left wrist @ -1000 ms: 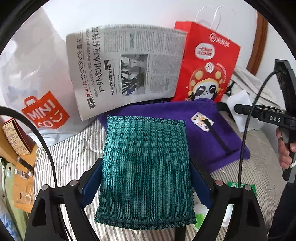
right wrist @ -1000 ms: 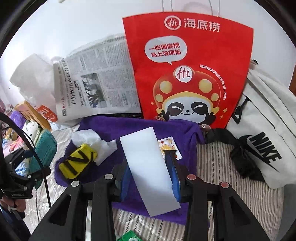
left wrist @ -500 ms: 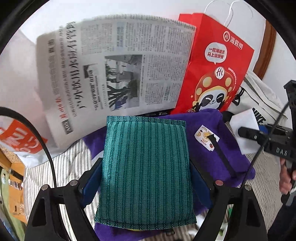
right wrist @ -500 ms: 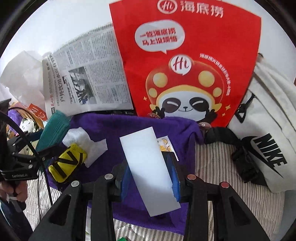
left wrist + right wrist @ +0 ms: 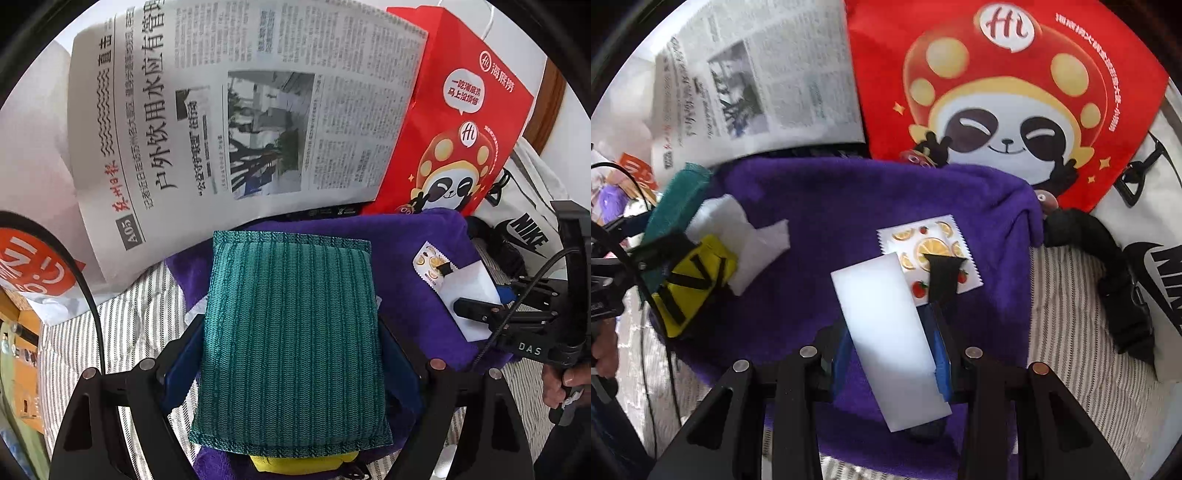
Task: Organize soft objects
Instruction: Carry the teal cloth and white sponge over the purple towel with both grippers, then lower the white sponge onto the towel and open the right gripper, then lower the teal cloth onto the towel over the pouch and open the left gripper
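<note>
Two soft things are in our grips and not yet set down, so we judge the sorting to be partway through. At the left edge of the right wrist view, our left gripper (image 5: 661,254) stands wide and clamps the teal knitted pad (image 5: 288,343) by its two sides; in the left wrist view that pad fills the lower centre of the frame. It hangs over the purple towel (image 5: 849,206), just above the yellow pouch with black stripes (image 5: 690,284) and the crumpled white tissue (image 5: 746,236), both of which already lie on the towel's left part. Toward the middle of the frame, our right gripper (image 5: 890,354) is closed about halfway on the white foam block (image 5: 886,332), which tilts over the towel's centre. Just right of the block's top, the fruit-print sachet (image 5: 931,254) lies flat on the towel.

Three items on the towel look placed; the pad and the block are left to put down.

Counting from left to right, we see:
- one teal pad
- one yellow pouch
- one tissue
- one purple towel
- one foam block
- one sachet

Behind them stand one newspaper (image 5: 240,122) at the upper left and one red paper bag (image 5: 1015,92) at the upper right. One white sports bag (image 5: 1156,229) lies at the right edge, on the striped bedding (image 5: 1071,314).
</note>
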